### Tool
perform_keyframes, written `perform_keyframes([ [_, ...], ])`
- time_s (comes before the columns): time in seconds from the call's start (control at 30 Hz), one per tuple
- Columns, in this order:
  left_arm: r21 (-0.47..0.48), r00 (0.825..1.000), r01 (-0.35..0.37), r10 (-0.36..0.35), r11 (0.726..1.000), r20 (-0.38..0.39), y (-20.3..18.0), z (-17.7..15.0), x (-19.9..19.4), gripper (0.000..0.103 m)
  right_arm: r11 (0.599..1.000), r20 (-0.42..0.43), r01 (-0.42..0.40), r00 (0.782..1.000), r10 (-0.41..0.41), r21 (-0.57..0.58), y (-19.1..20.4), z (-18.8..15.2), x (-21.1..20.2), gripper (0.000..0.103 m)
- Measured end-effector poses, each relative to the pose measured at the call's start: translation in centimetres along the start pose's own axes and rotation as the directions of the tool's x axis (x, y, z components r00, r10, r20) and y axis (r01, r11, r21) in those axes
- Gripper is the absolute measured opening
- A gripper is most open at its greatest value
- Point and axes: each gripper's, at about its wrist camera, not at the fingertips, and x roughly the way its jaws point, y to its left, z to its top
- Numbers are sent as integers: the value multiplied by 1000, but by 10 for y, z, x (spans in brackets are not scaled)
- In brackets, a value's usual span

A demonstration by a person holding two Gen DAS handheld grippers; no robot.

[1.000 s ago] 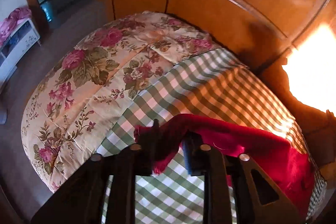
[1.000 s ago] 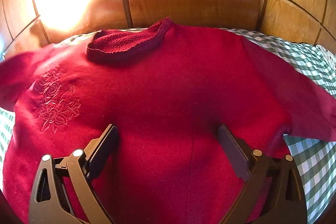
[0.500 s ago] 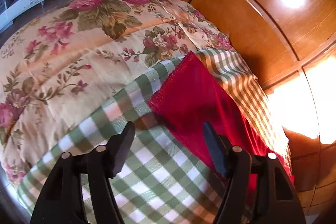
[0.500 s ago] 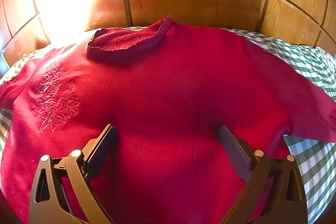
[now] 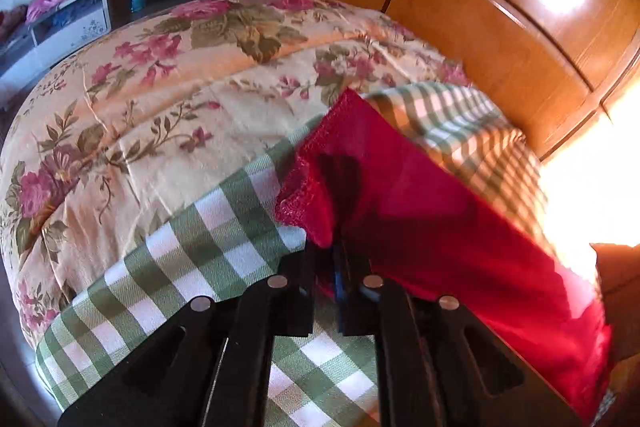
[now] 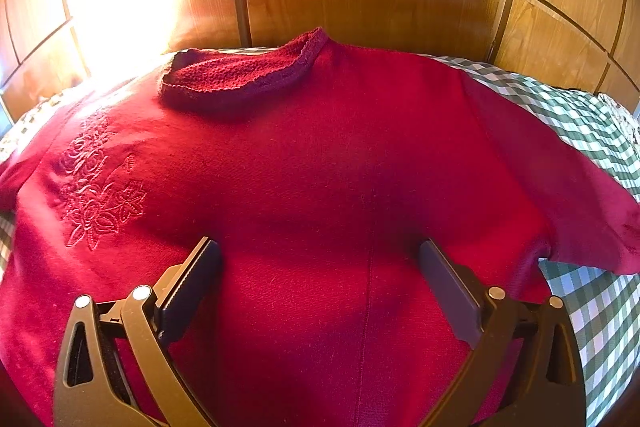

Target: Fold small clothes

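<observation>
1. Red knit: one sweater [image 6: 320,167] lies flat on the green checked sheet [image 5: 192,247], its collar [image 6: 240,75] ahead of the right gripper [image 6: 320,275].
2. The right gripper's jaws stand wide apart above the sweater's body, holding nothing.
3. The left gripper [image 5: 334,255] is clamped on the sleeve cuff [image 5: 316,187].
4. One floral quilt [image 5: 140,107] lies beyond and left of the left gripper.
5. No writing is legible.
</observation>
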Motion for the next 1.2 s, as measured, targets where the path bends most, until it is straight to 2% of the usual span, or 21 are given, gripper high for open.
perform_keyframes([
  [0.07,3,1000,-17,17,1000,16,-10,-2,-9,25,1000,1,-5,1000,5,4,-1,0,0,99],
  [0.1,11,1000,-16,16,1000,24,-17,-4,-18,50,1000,1,-6,1000,6,5,-2,0,0,99],
  [0.13,17,999,-1,0,1000,53,-24,-8,-29,58,1000,2,-6,1000,6,5,-2,0,0,99],
  [0.17,36,996,32,-35,999,84,-29,-17,-45,58,1000,3,-8,1000,8,7,-3,0,0,99],
  [0.27,169,984,146,-160,975,77,-69,-54,-80,58,1000,5,-19,1000,19,15,-5,-1,-1,99],
  [0.37,293,946,308,-324,905,4,-111,-108,-112,58,997,5,-52,999,52,50,-14,-1,-10,99],
  [0.43,368,910,402,-411,839,-58,-138,-146,-128,58,993,10,-70,998,69,98,-30,-5,-20,99],
  [0.53,462,867,483,-479,744,-136,-166,-199,-145,58,979,35,-29,999,22,202,-73,-17,-45,99],
  [0.6,530,857,495,-489,688,-164,-180,-228,-152,58,966,27,19,999,-27,259,-106,-32,-62,99],
  [0.67,574,855,495,-483,652,-188,-189,-250,-155,58,957,-12,6,1000,-3,289,-127,-51,-72,98],
  [0.7,590,861,487,-469,644,-197,-191,-259,-155,58,954,-30,-30,999,41,299,-134,-62,-76,89],
  [0.73,601,871,469,-453,647,-192,-190,-265,-153,58,952,-47,-61,996,79,301,-137,-72,-80,79],
  [0.77,602,880,455,-434,656,-193,-188,-271,-150,58,955,-50,-76,994,94,287,-136,-85,-87,76],
  [0.83,579,883,462,-406,671,-235,-179,-281,-143,58,971,-42,-65,996,77,231,-130,-103,-101,48],
  [0.87,579,893,445,-384,683,-233,-174,-286,-138,57,982,-32,-35,999,41,185,-125,-115,-109,41],
  [0.93,620,907,403,-383,673,-174,-167,-299,-142,58,988,-20,-13,1000,17,153,-124,-125,-117,25],
  [1.0,664,925,349,-358,661,-129,-168,-313,-152,58,988,-18,-11,1000,14,154,-128,-131,-121,25],
  [1.07,668,929,337,-349,664,-121,-170,-315,-153,59,976,-32,-74,996,83,207,-142,-127,-122,25],
  [1.1,659,928,344,-350,669,-129,-170,-314,-152,59,962,-30,-103,993,114,255,-154,-125,-124,37],
  [1.13,651,926,352,-353,673,-135,-169,-312,-151,60,944,-10,-93,995,101,316,-173,-123,-127,57],
  [1.2,651,926,350,-353,674,-132,-171,-315,-150,61,903,34,-21,999,7,428,-212,-121,-133,73],
])
